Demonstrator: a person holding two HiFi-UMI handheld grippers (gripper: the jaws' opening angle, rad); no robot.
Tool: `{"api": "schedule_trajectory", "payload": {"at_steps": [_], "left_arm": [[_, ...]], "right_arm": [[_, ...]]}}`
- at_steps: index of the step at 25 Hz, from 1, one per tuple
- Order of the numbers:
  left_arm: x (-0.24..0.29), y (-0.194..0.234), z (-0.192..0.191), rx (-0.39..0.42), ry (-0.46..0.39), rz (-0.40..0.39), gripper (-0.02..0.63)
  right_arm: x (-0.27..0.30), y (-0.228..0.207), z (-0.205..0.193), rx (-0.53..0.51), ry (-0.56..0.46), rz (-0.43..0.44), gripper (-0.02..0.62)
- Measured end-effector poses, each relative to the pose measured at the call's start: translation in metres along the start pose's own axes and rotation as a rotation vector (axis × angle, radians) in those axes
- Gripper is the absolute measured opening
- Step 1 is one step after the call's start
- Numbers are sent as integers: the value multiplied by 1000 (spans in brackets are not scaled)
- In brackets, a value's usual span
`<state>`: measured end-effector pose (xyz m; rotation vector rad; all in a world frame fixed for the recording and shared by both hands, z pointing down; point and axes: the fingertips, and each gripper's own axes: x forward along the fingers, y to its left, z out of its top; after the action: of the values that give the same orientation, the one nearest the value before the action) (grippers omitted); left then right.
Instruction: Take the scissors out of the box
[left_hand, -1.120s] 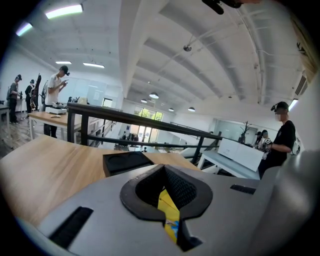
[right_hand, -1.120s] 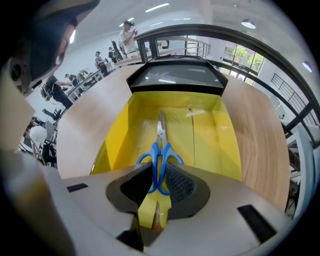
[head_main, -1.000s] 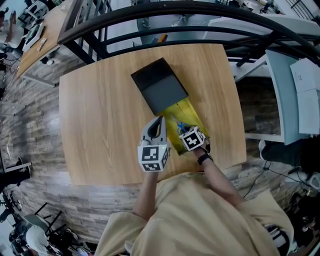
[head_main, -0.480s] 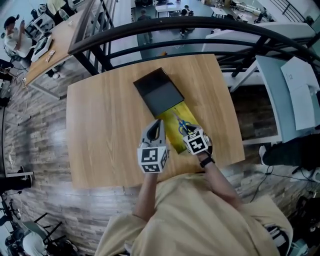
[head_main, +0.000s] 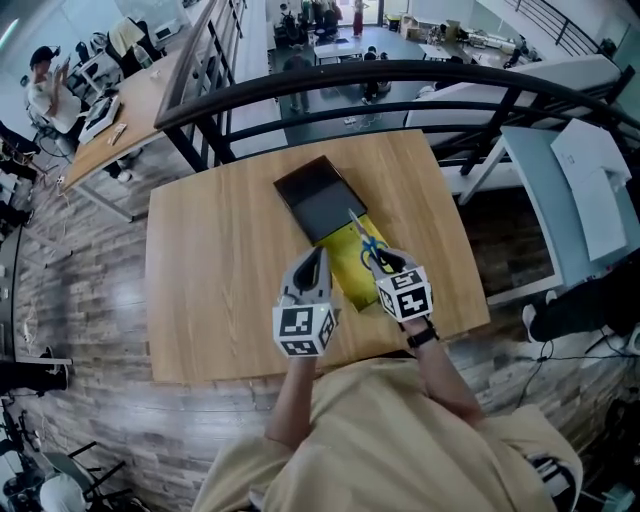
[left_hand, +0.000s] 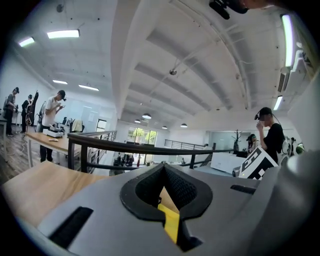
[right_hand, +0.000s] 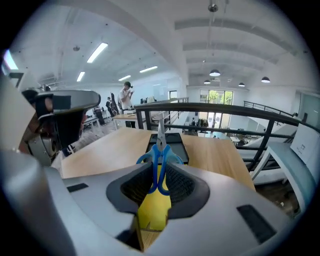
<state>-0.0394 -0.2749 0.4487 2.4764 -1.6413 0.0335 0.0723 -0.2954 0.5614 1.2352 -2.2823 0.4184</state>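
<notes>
In the head view the blue-handled scissors (head_main: 368, 243) hang in the air above the yellow box (head_main: 350, 265), blades pointing away from me. My right gripper (head_main: 385, 262) is shut on their handles. The right gripper view shows the blue loops (right_hand: 161, 150) pinched between the pads of that gripper (right_hand: 159, 170), with the yellow box (right_hand: 154, 207) below and the black lid (right_hand: 177, 145) beyond. My left gripper (head_main: 318, 252) hovers just left of the box, its tips together and holding nothing. In the left gripper view the tips of that gripper (left_hand: 163, 166) meet, and a strip of yellow shows behind them.
The black lid (head_main: 318, 198) lies on the wooden table (head_main: 220, 260), touching the far end of the yellow box. A dark railing (head_main: 400, 75) runs behind the table. A pale desk with papers (head_main: 575, 180) stands to the right. People work at desks far left.
Both grippers have risen from the table. The right one has lifted the scissors up out of the yellow box. The left has come up beside it.
</notes>
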Motion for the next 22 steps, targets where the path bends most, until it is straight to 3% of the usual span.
{"api": "schedule_trajectory", "payload": {"at_steps": [6, 11, 22], "left_arm": [[-24, -18, 15, 16, -39, -25, 12], [-49, -27, 32, -58, -102, -53, 12], [-82, -43, 45, 17, -147, -25, 12]], "right_arm": [[-48, 15, 43, 36, -185, 12, 83], [-82, 31, 64, 18, -300, -11, 83], [-153, 42, 97, -22, -501, -92, 83]]}}
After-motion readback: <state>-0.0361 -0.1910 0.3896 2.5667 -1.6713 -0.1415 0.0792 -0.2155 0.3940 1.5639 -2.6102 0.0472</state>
